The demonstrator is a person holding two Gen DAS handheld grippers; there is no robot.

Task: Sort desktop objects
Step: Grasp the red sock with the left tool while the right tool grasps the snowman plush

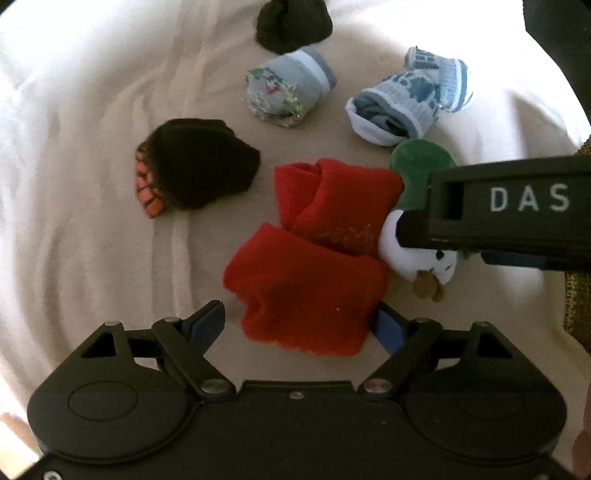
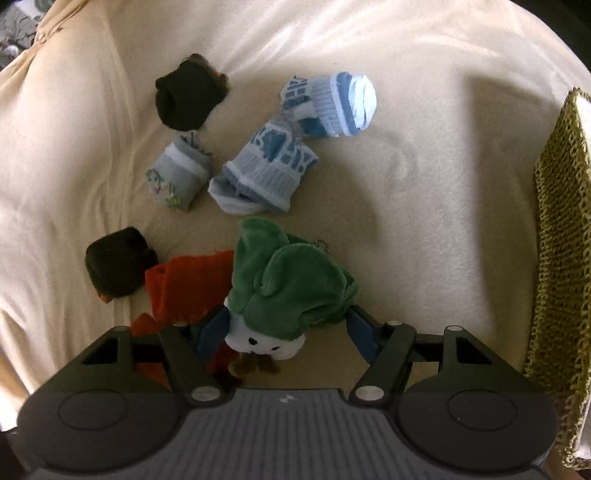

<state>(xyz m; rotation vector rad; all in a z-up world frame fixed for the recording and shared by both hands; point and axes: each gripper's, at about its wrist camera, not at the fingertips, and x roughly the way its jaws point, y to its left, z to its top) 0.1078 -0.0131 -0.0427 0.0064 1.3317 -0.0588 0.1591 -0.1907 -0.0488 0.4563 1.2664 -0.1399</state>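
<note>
A red sock (image 1: 306, 291) lies folded on the pale sheet (image 1: 74, 206). My left gripper (image 1: 297, 325) stands open over its near end; the left pad is clear of the cloth and the right pad is at its edge. To the sock's right lies a small plush toy (image 1: 417, 258) with a white face and a green hat. The right gripper's black body (image 1: 509, 206) hangs over it. In the right wrist view my right gripper (image 2: 288, 332) straddles the plush toy (image 2: 291, 284), jaws open, pads close to its sides. The red sock (image 2: 184, 288) shows to the left.
Scattered on the sheet are a black bundle with orange (image 1: 195, 170), a grey flowered sock roll (image 1: 284, 88), blue patterned socks (image 1: 402, 103) and another black bundle (image 1: 291, 22). An olive woven basket (image 2: 561, 221) stands at the right edge.
</note>
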